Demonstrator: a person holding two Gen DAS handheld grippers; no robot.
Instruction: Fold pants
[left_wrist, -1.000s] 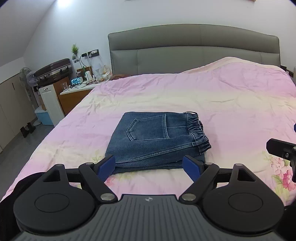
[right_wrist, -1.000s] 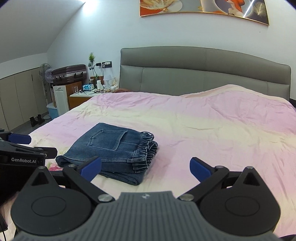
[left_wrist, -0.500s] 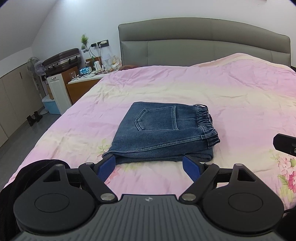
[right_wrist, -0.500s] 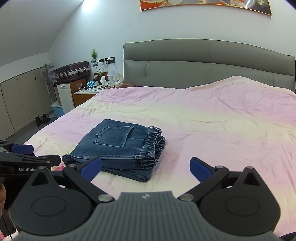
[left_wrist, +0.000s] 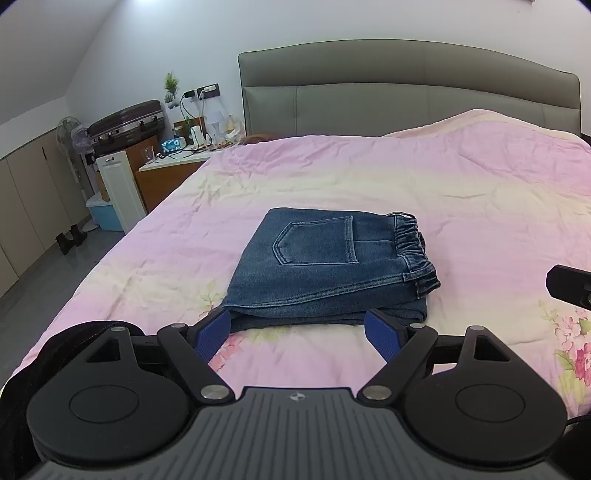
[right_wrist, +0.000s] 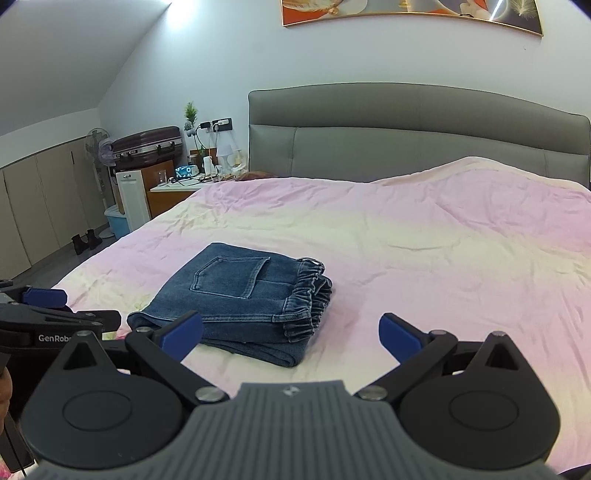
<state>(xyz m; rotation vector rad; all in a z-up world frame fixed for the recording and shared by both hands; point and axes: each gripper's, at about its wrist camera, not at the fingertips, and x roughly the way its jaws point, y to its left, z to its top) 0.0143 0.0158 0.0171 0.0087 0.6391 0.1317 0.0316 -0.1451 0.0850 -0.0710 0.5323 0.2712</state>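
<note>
Bed (left_wrist: 461, 192): pink sheet serves as the folding surface.
Pants (left_wrist: 325, 269): compact denim stack near the bed's foot, pocket up, waistband right; folding looks finished.
Left gripper (left_wrist: 299, 330): jaws apart, empty, just short of the stack's near edge.
Right gripper (right_wrist: 291, 332): spread wide, empty.
Change: both have drawn back slightly.

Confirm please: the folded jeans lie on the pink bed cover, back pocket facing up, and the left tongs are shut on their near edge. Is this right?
Not quite. In the left wrist view the left tongs are open and grip nothing; the jeans do lie folded on the pink bed cover, pocket up.
</note>
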